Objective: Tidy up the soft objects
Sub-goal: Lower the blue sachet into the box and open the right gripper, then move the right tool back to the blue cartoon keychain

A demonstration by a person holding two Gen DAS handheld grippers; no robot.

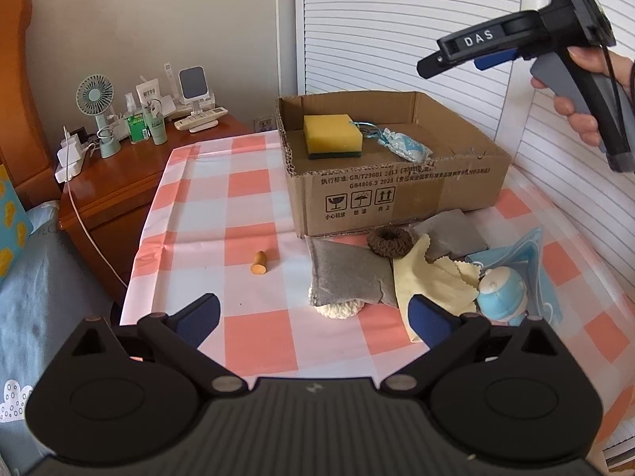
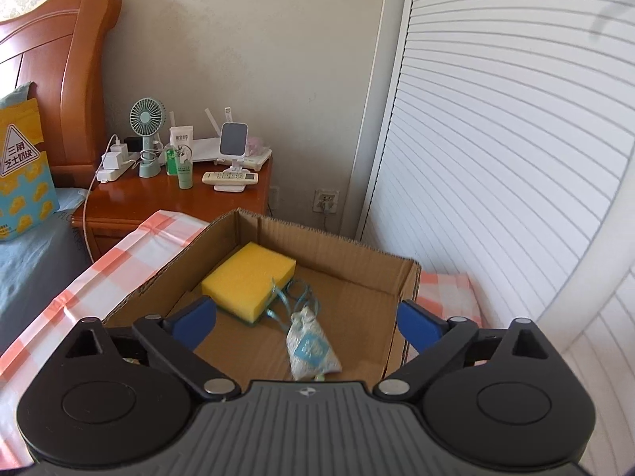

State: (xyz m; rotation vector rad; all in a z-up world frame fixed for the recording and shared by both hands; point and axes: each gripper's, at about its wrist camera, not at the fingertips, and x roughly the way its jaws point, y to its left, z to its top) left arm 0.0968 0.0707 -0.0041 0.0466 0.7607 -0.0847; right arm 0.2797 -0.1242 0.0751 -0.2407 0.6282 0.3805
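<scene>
Left wrist view
- Done: the cardboard box (image 1: pixel 397 182) in the upper middle of the frame already holds a yellow sponge (image 1: pixel 332 135) and, just right of it, a small drawstring pouch (image 1: pixel 406 146).
- Left: a heap lies on the checked bench (image 1: pixel 206 206) in front of the box, lower right of centre: a grey sachet (image 1: pixel 349 277), a second grey pad (image 1: pixel 452 234), a brown knitted scrunchie (image 1: pixel 390 241), a pale yellow cloth (image 1: pixel 432 277), a white fluffy piece (image 1: pixel 337 309) under the sachet, a blue cloth (image 1: pixel 528 250) and a blue-and-white toy figure (image 1: pixel 502 293).
- Stray: a small orange peg (image 1: pixel 259 262) lies alone, left of the heap; whether it is soft I cannot tell.
- Progress: judged early; two in, most still out.
- Left gripper (image 1: pixel 313 317): jaws wide apart, empty, near the heap at the bottom of the frame.
- Right gripper (image 1: pixel 468 53): upper right, held in a hand (image 1: pixel 583 91) above the box.
- Writing: "DAS" on the right gripper; on the box front "GB/T29601 2013", "GB4806.9 2023" and three handling pictograms with small Chinese captions.

Right wrist view
- Right gripper (image 2: pixel 307 319): jaws spread wide, nothing between them, above the open box (image 2: pixel 337 250).
- Box contents: sponge (image 2: pixel 250 277) at centre, pouch (image 2: pixel 311 347) lying just below it, near the bottom.
- Writing: a yellow bag (image 2: pixel 22 182) at the left edge carries large Chinese characters; the bottle labels on the nightstand (image 2: pixel 178 206) are too small to read.
</scene>
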